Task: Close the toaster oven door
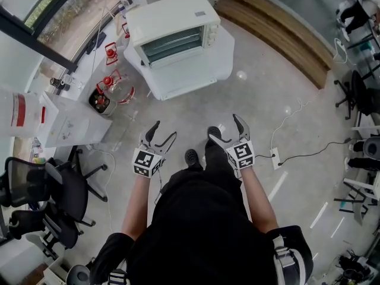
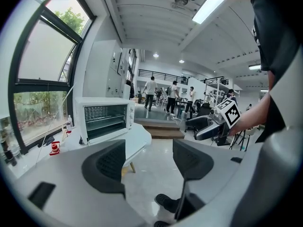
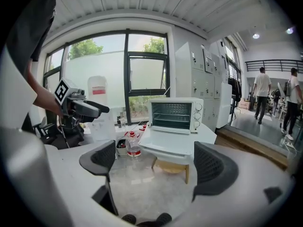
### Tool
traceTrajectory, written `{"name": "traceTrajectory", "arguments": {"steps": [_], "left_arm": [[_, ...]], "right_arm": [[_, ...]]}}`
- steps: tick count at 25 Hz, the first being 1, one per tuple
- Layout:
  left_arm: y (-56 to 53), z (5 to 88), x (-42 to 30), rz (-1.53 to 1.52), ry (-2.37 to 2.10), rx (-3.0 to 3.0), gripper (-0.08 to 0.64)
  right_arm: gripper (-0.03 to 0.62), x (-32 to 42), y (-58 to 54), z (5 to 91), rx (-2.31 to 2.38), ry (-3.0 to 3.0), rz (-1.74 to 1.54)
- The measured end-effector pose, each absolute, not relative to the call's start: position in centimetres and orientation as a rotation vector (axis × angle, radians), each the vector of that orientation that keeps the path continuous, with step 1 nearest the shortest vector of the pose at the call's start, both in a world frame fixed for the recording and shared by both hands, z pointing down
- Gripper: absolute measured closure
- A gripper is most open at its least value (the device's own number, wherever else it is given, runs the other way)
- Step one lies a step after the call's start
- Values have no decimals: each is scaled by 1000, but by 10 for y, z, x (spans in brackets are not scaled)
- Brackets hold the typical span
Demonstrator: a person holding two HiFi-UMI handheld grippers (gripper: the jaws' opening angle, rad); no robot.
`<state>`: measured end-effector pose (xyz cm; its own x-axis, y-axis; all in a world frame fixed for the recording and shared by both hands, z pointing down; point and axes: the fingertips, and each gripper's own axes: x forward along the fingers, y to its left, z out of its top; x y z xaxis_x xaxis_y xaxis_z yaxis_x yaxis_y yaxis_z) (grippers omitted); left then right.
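Observation:
A white toaster oven (image 1: 172, 31) stands on a white low table (image 1: 196, 70), far ahead of me. Its front shows wire racks, and the door looks folded down flat, though I cannot be sure. The oven also appears in the left gripper view (image 2: 105, 119) and the right gripper view (image 3: 175, 115). My left gripper (image 1: 166, 129) (image 2: 149, 162) is open and holds nothing. My right gripper (image 1: 224, 127) (image 3: 156, 162) is open and empty too. Both hang at waist height over the floor, well short of the table.
Left of the table stand a clear jug with a red cap (image 1: 122, 88), a small bin (image 1: 100, 100) and a white box (image 1: 65, 123). Black office chairs (image 1: 53, 195) sit at my left. A wooden step (image 1: 279, 34) runs behind, and a cable with a power strip (image 1: 276, 156) lies at my right.

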<state>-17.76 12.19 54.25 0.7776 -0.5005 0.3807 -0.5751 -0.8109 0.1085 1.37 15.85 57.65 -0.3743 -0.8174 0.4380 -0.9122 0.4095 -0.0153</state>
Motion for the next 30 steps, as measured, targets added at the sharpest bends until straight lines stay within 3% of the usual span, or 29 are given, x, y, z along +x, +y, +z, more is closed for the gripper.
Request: {"name": "traceTrajectory", "arguments": {"steps": [15,30], "left_arm": [[91,550,-178,505,-945,2689,265],[39,591,-141,589,-1072,2560,265]], "right_arm": [[66,14,107,580,1411,-2355,355],[67,60,39,608,1280,-2397,422]]}}
